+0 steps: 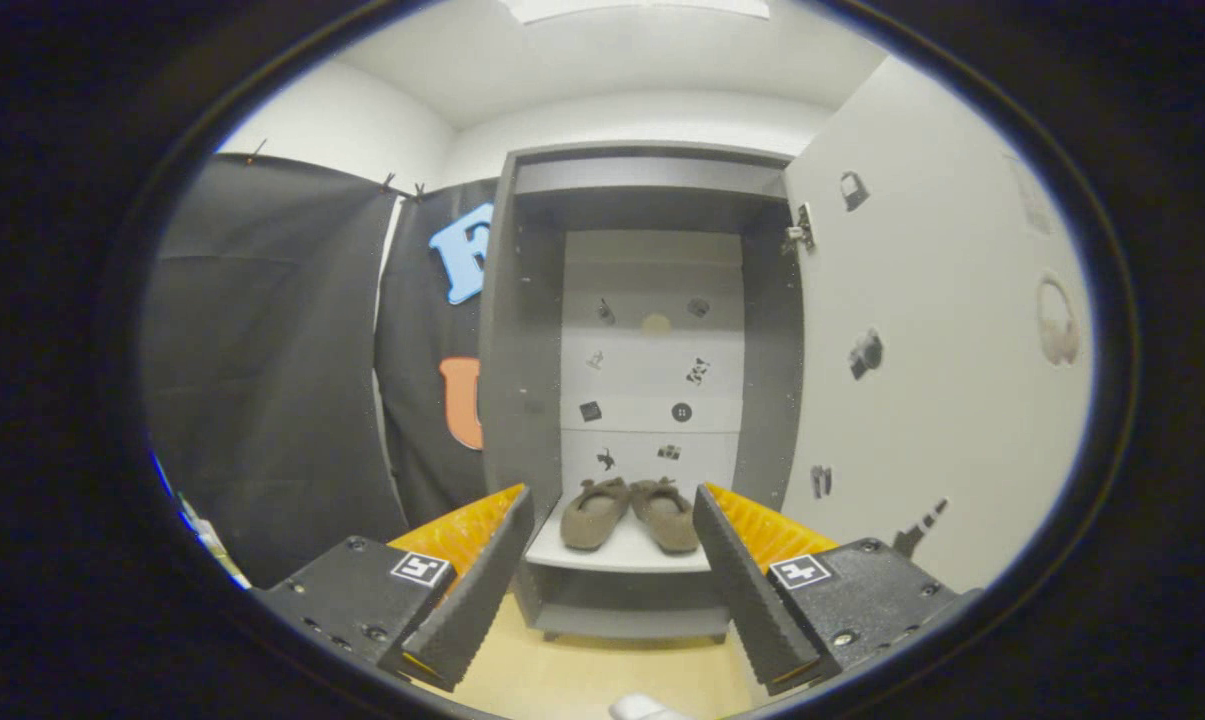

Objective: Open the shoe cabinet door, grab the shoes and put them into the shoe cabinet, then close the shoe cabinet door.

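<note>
Shoes shelved; gripper jaws apart

Gripper: black screwed blocks, square markers, ridged fingers apart.

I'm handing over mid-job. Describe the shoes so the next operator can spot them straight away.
Find the tall dark grey shoe cabinet, its white door swung open to the right. On its white lower shelf sits a pair of brown fabric slip-on shoes, side by side, beyond the open gripper fingers. Unlike the small flat stickers on the back panel behind them, they are solid, rounded and brown.
</note>
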Demonstrator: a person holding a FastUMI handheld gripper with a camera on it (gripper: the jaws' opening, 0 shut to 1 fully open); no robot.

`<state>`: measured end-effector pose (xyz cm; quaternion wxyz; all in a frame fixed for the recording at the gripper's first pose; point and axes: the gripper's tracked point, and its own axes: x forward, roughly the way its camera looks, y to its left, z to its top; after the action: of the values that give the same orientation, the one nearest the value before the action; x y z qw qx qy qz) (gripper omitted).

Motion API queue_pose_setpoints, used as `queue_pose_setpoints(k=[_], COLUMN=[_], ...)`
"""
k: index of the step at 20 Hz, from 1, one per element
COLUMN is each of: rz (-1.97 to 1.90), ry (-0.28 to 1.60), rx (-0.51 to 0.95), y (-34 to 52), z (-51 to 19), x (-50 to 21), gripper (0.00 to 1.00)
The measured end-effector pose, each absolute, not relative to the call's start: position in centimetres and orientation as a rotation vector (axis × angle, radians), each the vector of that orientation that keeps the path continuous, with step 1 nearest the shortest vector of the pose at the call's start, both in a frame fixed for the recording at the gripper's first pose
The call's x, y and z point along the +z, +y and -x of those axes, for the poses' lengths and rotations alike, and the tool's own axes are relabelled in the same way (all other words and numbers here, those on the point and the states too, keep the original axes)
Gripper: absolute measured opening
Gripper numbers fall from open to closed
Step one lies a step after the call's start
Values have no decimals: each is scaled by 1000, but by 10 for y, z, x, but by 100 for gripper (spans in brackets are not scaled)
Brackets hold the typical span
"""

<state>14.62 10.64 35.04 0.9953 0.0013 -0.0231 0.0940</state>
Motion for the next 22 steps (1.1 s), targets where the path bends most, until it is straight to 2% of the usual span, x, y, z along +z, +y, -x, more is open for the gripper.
queue_pose_setpoints(k=[5,12,18,22], rz=[10,20,1,27], ry=[-64,-78,-79,-51], rx=[175,88,-61,1], y=[60,-76,-239,-272], z=[-74,9,13,-23], x=[348,365,362,354], gripper=[100,100,100,99])
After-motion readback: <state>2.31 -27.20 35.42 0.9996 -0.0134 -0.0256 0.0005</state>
